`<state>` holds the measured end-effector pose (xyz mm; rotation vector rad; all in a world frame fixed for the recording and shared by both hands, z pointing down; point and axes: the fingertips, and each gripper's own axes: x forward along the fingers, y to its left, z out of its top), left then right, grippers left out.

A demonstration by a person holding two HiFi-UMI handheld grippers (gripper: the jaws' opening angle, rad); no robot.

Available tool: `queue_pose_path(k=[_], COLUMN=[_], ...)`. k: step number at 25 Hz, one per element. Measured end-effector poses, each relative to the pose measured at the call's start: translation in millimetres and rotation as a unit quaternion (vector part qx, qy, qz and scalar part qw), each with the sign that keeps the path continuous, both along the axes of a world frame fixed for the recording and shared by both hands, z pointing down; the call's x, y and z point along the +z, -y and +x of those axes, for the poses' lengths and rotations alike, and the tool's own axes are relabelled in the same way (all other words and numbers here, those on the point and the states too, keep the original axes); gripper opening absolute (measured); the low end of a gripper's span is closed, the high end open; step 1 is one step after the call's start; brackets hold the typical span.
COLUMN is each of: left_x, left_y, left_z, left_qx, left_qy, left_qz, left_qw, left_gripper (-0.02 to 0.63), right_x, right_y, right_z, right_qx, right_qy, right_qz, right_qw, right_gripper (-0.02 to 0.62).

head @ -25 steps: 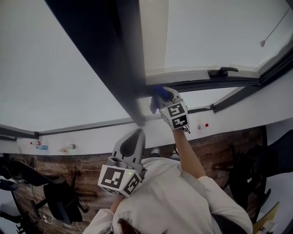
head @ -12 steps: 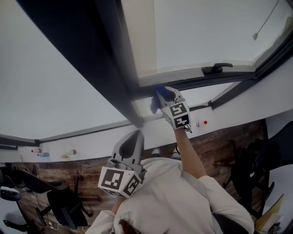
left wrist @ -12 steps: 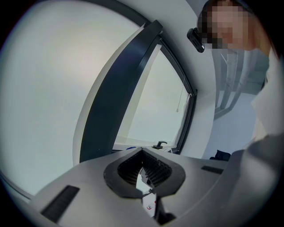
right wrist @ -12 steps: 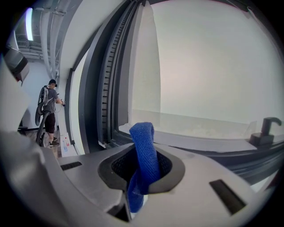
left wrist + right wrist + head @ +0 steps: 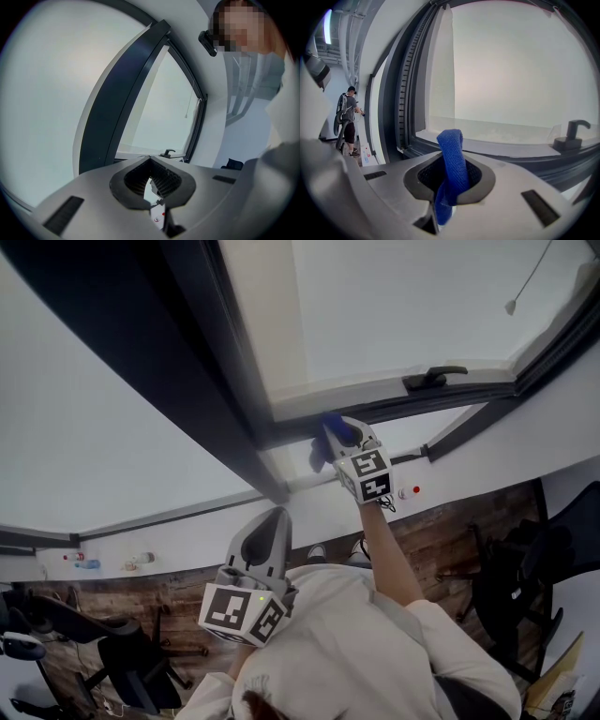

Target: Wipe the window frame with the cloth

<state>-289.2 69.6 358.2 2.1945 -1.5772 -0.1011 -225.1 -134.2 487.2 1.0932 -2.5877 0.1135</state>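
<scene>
A dark window frame (image 5: 394, 406) runs across the head view, with a dark upright post (image 5: 220, 381) meeting it at a corner. My right gripper (image 5: 339, 435) is raised to the lower rail just right of that corner, shut on a blue cloth (image 5: 328, 430) that touches the rail. In the right gripper view the blue cloth (image 5: 452, 154) sticks up out of the right gripper (image 5: 452, 161), with the frame rail (image 5: 511, 152) right behind it. My left gripper (image 5: 277, 515) hangs lower, near the person's chest, apart from the window. That left gripper (image 5: 151, 161) is shut and holds nothing.
A black window handle (image 5: 433, 378) sits on the rail to the right of the cloth. A pull cord (image 5: 511, 307) hangs at the upper right. Below lie a wooden floor (image 5: 441, 521) and office chairs (image 5: 122, 652). A person (image 5: 348, 119) stands far off to the left.
My right gripper with the cloth has slid slightly right along the lower rail, away from the corner. The head view has tilted a little. The left gripper has stayed put.
</scene>
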Motion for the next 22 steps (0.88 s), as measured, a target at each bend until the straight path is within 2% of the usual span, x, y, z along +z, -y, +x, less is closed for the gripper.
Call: queue_pose_path(k=[22], left_x=[-2.2], left_y=[26.9], left_z=[47.4], left_qx=[0.009], left_qy=[-0.010], left_qz=[0.005], left_qw=[0.9999], left_gripper=[0.005], right_x=[-4.1], right_y=[19.3], right_z=[53.4], right_qx=[0.004], right_qy=[-0.007], right_qz=[0.002], right_qw=[1.000], right_gripper=[0.054])
